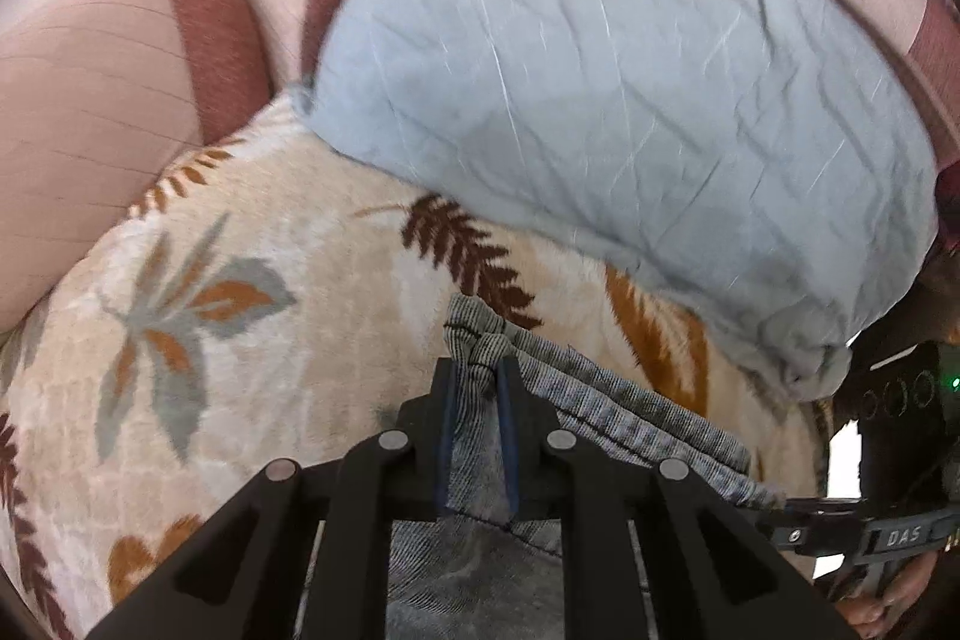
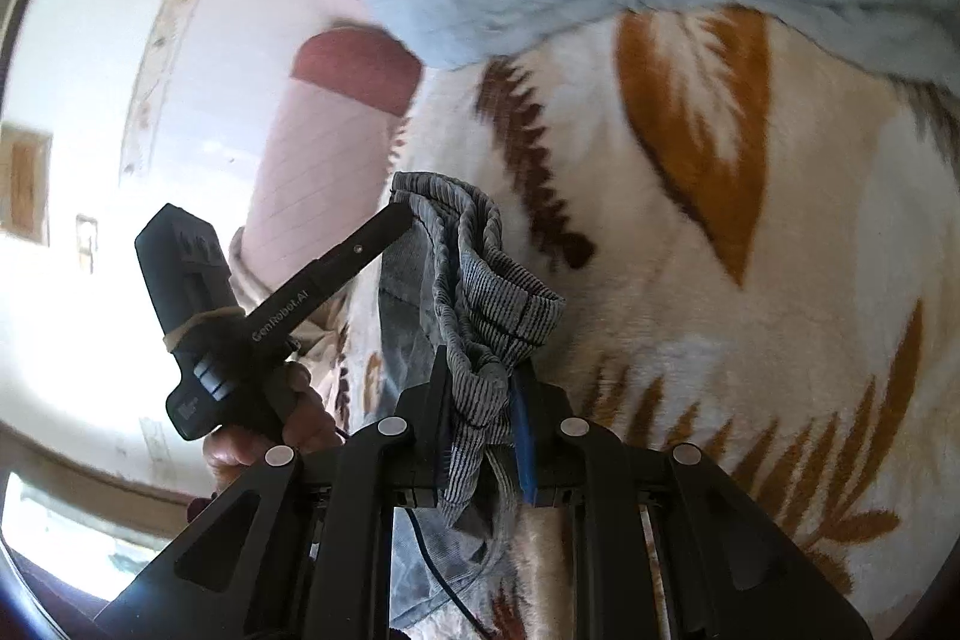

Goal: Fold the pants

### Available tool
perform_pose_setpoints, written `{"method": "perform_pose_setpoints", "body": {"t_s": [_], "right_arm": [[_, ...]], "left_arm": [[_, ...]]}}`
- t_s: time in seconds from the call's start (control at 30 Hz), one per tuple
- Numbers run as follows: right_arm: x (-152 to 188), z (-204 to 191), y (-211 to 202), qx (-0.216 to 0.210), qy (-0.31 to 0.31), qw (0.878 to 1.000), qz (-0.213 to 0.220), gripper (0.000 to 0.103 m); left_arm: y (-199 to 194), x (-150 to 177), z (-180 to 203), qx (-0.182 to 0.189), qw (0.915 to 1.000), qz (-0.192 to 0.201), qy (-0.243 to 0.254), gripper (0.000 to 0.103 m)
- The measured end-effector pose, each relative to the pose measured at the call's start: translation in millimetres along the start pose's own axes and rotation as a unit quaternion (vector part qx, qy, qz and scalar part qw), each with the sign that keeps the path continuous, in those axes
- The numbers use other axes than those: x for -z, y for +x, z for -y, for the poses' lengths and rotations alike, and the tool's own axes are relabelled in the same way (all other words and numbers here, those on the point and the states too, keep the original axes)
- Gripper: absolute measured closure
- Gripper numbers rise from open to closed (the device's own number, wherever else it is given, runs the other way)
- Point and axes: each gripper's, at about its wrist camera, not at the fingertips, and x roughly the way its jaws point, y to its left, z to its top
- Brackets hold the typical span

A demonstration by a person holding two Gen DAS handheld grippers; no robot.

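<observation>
Working over the leaf-patterned blanket, with the pale blue pillow behind it, I judge the fold barely begun: I have only gathered one end of the pants, and every fold is left to do. They hang off the blanket by their ribbed waistband, which stretches sideways between my two hands; the long axis seems to drop below my view. My left gripper pinches one bunched corner of that band, and my right gripper is clenched on the other corner.
</observation>
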Motion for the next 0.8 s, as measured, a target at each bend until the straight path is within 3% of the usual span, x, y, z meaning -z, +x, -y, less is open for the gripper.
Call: {"method": "perform_pose_setpoints", "body": {"t_s": [0.23,0.4,0.7,0.8], "right_arm": [[21.6,-51.7,11.7,-0.041,-0.094,0.995,-0.011,0.087],[49.7,-87.7,30.8,-0.071,-0.150,0.985,-0.039,0.087],[128.2,-115.9,98.5,-0.050,-0.206,0.966,-0.149,0.087],[155.3,-119.3,124.2,-0.032,-0.226,0.954,-0.195,0.075]], "left_arm": [[-71.5,16.4,-24.0,-0.017,0.9978,0.055,-0.033,0.088],[-112.3,51.3,-53.0,-0.035,0.9940,0.076,-0.071,0.088],[-149.2,147.3,-116.8,-0.070,0.9798,0.083,-0.168,0.088],[-161.9,172.7,-137.4,-0.109,0.9710,0.073,-0.200,0.088]]}}
